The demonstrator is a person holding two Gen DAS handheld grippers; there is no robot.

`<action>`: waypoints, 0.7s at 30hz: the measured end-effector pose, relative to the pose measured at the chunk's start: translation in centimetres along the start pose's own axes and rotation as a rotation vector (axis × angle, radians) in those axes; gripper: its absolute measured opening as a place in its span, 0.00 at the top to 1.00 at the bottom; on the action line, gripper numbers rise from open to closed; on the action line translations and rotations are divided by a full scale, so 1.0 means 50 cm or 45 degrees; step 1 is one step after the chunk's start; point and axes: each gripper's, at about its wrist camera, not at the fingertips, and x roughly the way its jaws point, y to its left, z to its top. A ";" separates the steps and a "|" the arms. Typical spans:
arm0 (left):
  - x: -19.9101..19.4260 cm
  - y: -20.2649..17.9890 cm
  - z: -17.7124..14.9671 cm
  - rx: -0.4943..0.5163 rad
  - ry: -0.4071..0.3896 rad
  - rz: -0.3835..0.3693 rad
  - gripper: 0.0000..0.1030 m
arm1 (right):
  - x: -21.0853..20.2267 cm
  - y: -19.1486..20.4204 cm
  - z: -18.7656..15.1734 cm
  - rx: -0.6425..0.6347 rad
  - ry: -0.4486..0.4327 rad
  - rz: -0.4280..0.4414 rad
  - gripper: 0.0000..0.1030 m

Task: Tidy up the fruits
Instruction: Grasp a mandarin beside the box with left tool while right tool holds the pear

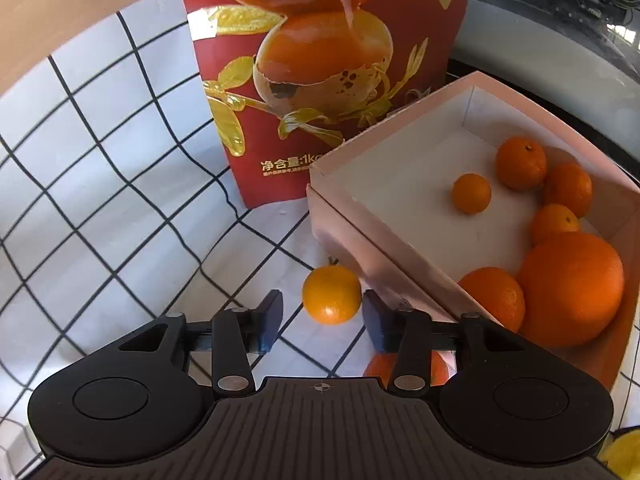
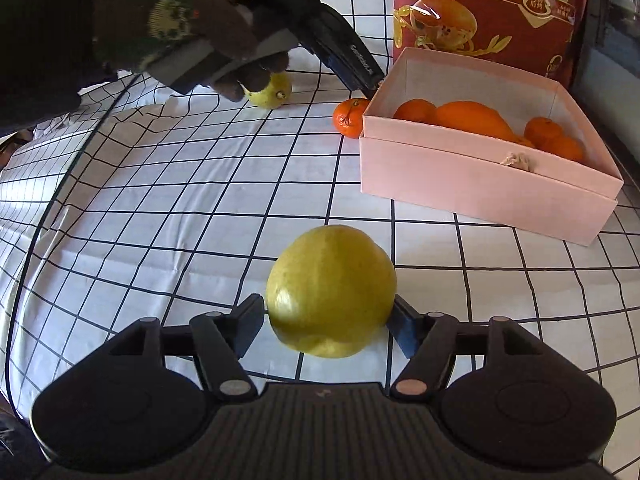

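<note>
Left wrist view: your left gripper (image 1: 322, 312) stands part-open around the small orange (image 1: 331, 294), pads not yet pressing. The pink box (image 1: 384, 240) lies just right. Your right gripper (image 2: 326, 320) loosely brackets the yellow fruit (image 2: 331, 292).

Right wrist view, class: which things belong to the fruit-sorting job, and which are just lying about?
Job:
- lemon between the right gripper's fingers
- second lemon
- mandarin beside the box
- pink box with oranges

Lying about:
- red bag
- checked cloth
</note>
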 end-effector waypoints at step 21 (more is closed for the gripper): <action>-0.243 -0.081 -0.271 -0.633 -0.163 0.068 0.64 | 0.020 0.010 -0.017 -0.104 -0.059 -0.048 0.16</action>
